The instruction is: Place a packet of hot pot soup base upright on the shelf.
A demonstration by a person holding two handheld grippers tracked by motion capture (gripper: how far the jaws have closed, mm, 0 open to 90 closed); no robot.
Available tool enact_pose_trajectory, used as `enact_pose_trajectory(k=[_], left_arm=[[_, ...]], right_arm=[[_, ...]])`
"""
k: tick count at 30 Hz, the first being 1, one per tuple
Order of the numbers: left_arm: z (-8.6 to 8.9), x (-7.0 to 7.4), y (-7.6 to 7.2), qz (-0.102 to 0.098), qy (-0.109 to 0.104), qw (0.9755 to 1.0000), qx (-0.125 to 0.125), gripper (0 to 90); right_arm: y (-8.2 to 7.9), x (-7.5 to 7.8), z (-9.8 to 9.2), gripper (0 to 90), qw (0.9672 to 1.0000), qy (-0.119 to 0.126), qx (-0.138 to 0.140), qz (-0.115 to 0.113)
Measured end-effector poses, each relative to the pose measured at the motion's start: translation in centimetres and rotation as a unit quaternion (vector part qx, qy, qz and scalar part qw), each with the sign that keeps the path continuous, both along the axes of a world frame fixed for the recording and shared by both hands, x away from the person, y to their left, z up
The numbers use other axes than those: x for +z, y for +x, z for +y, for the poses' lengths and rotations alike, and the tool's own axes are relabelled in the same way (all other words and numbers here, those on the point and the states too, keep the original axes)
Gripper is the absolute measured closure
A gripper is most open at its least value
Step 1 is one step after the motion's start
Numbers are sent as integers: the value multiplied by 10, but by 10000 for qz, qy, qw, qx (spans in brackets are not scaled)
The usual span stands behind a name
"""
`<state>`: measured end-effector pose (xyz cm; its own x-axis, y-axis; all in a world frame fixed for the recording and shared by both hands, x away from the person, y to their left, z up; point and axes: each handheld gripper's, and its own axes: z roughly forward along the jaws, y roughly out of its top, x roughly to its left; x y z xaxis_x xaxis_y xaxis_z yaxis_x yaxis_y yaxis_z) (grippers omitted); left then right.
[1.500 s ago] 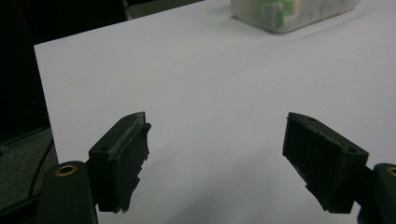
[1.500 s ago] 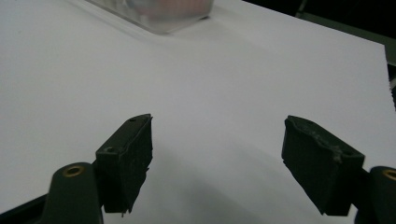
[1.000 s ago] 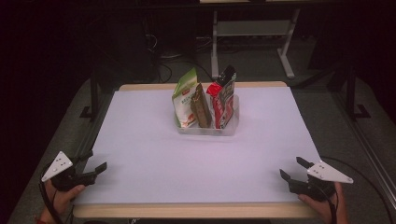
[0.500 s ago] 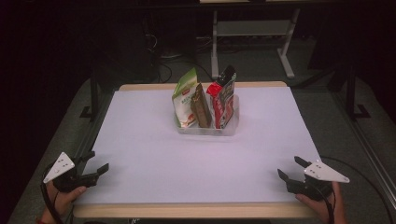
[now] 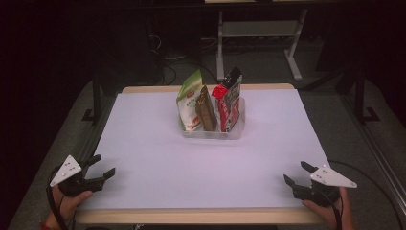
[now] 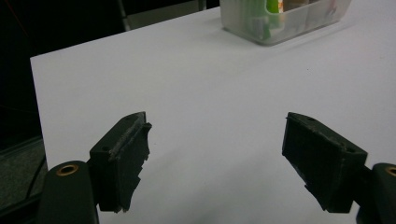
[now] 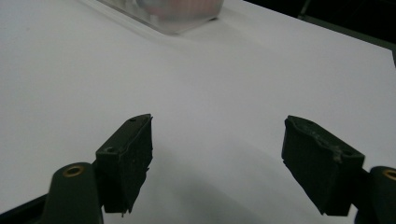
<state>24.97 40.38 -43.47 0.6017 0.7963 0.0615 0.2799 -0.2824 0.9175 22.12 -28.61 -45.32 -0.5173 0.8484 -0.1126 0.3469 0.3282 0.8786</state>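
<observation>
A clear plastic bin (image 5: 234,132) stands at the middle back of the white table (image 5: 158,163). Upright in it are a green and white pouch (image 5: 189,100), a brown packet (image 5: 207,110) and a red and black packet (image 5: 229,103). My left gripper (image 5: 103,165) rests at the front left corner, open, with bare table between its jaws (image 6: 215,140). My right gripper (image 5: 298,173) sits at the front right corner, also open and holding nothing (image 7: 217,144). The bin (image 6: 285,21) lies far ahead of the left jaws, and its edge (image 7: 163,14) shows blurred ahead of the right ones.
A wooden rim (image 5: 191,215) runs along the table's front edge between my two hands. Behind the table stand a metal frame (image 5: 258,33) and cables on a dark floor (image 5: 167,57).
The left gripper has shifted slightly toward the table; the right gripper and the bin stay as they were.
</observation>
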Motion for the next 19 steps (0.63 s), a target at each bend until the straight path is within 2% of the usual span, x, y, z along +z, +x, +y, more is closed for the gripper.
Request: enact_pose_trajectory(k=[19], left_arm=[[-9, -1, 5, 76, 81, 9999, -59, 220]], right_arm=[[-1, -1, 2, 238, 10000, -56, 55, 26]])
